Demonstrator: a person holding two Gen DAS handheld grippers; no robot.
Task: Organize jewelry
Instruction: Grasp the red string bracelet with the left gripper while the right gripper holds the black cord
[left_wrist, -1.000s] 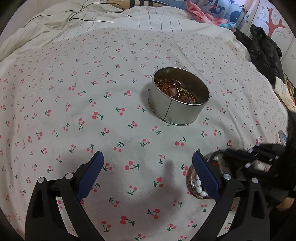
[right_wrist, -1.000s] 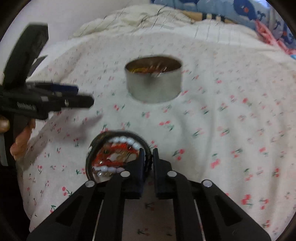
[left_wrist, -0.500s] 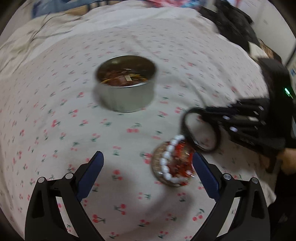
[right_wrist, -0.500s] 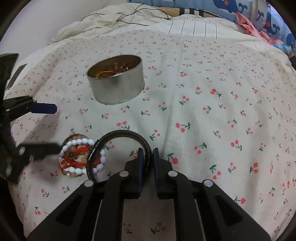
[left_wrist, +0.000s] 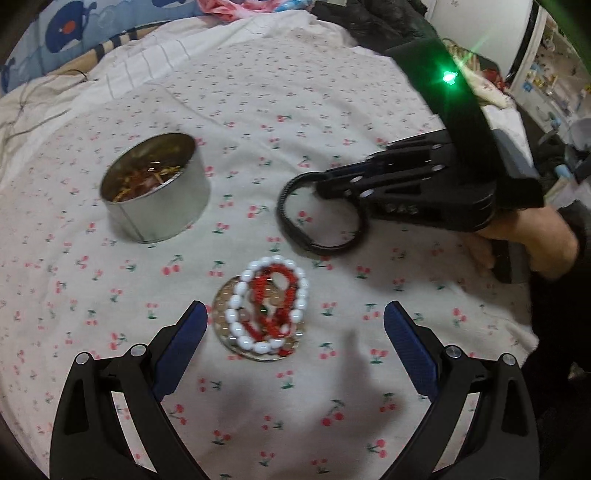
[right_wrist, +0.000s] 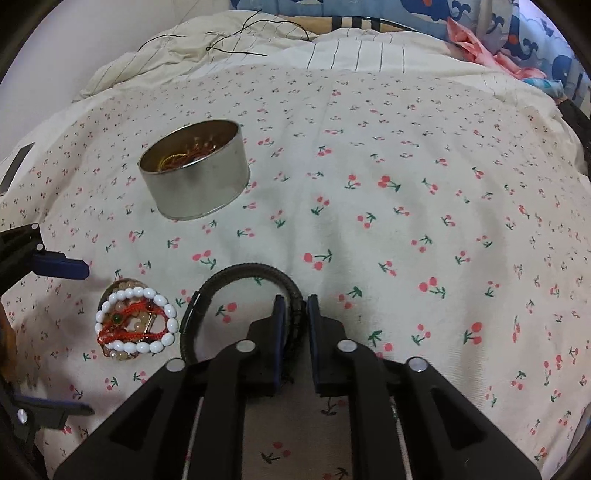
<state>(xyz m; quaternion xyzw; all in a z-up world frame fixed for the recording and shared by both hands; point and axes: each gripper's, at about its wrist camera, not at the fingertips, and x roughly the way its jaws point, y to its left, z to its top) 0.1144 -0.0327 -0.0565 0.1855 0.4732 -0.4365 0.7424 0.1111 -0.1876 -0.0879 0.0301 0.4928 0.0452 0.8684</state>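
Observation:
A black braided bracelet (right_wrist: 251, 267) (left_wrist: 317, 245) lies in a loop on the cherry-print bedspread, one end between the jaws of my right gripper (right_wrist: 295, 299) (left_wrist: 325, 181). Those jaws are opening; the cord leans on the left pad with a slit beside the right one. Left of it a white bead bracelet and red cord bracelets sit piled on a small round disc (left_wrist: 264, 314) (right_wrist: 135, 323). My left gripper (left_wrist: 294, 308) hangs wide open just over that pile, holding nothing. A round metal tin (left_wrist: 155, 206) (right_wrist: 199, 192) with jewelry inside stands farther back.
A person's hand (left_wrist: 532, 240) grips the right tool's handle. Striped bedding with a thin black cable (right_wrist: 240, 40) lies at the head of the bed. Dark clothes (left_wrist: 369, 18) are heaped at the bed's far edge.
The right gripper carried the black bracelet off the pile to the right and set its loop on the bedspread, and its jaws have parted. The left gripper swung over until the bead pile sits between its fingers.

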